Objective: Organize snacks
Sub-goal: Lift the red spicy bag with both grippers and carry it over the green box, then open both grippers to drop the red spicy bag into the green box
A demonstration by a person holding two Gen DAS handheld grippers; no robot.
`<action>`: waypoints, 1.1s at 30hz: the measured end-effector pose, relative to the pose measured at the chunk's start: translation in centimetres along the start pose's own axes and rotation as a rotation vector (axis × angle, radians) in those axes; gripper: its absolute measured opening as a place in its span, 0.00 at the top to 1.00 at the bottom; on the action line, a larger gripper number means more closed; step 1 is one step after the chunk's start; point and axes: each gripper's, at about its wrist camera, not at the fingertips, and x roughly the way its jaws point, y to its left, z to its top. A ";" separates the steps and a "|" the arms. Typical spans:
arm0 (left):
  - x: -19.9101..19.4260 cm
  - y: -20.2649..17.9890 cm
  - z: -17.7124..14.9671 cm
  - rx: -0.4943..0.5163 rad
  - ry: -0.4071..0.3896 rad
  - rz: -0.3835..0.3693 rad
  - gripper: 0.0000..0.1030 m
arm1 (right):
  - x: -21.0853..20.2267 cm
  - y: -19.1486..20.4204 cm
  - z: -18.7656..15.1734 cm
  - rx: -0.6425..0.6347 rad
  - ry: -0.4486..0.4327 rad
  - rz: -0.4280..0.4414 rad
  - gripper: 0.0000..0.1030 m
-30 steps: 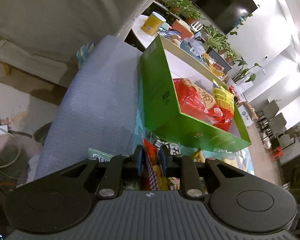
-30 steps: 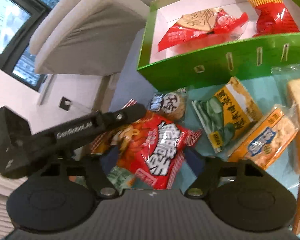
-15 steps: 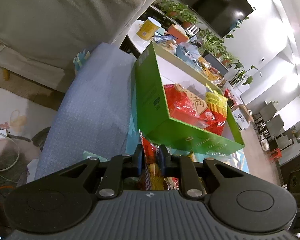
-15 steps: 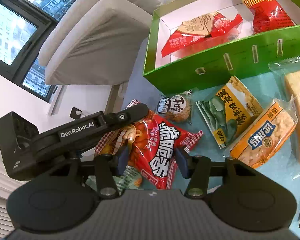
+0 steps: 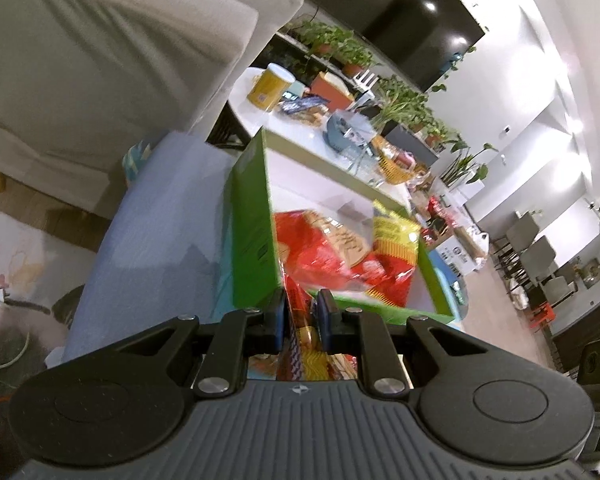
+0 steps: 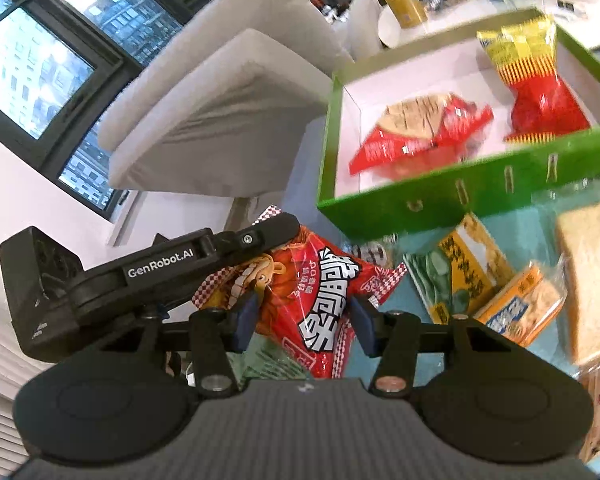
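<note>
- Nearest the cameras, both hand-held grippers are clamping one red snack bag [image 6: 312, 312]: the left hand-held gripper [image 5: 300, 316] pinching its edge, the right hand-held gripper [image 6: 304, 316] squeezing its middle.
- Beyond, more packets [image 6: 460, 276] are lying on the worktop [image 6: 412, 240].
- Farthest, a green box [image 6: 440, 196] is holding two bags.

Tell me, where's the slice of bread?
In the right wrist view, the bread slice lies at the far right edge in a clear bag, just below the green box and beside the orange cracker pack.
</note>
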 end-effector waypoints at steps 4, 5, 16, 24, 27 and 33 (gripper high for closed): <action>0.0 -1.0 0.8 0.003 -0.018 -0.025 0.86 | -1.5 0.7 1.0 -0.045 -0.058 0.001 0.48; 0.1 -1.2 0.9 0.006 -0.020 -0.030 0.86 | -1.8 0.8 1.1 -0.054 -0.069 -0.003 0.48; 1.9 -4.6 2.5 0.069 -0.027 -0.045 0.86 | -3.3 -0.9 2.3 -0.001 -0.122 0.010 0.54; 3.9 -6.9 4.3 0.102 -0.038 -0.069 0.86 | -4.7 -2.1 4.7 0.017 -0.166 0.005 0.54; 4.7 -7.8 5.2 0.118 -0.036 -0.068 0.86 | -5.1 -2.5 5.4 0.016 -0.178 0.000 0.54; 6.8 -9.5 6.5 0.144 -0.030 -0.056 0.86 | -5.3 -3.7 7.6 0.028 -0.201 -0.015 0.54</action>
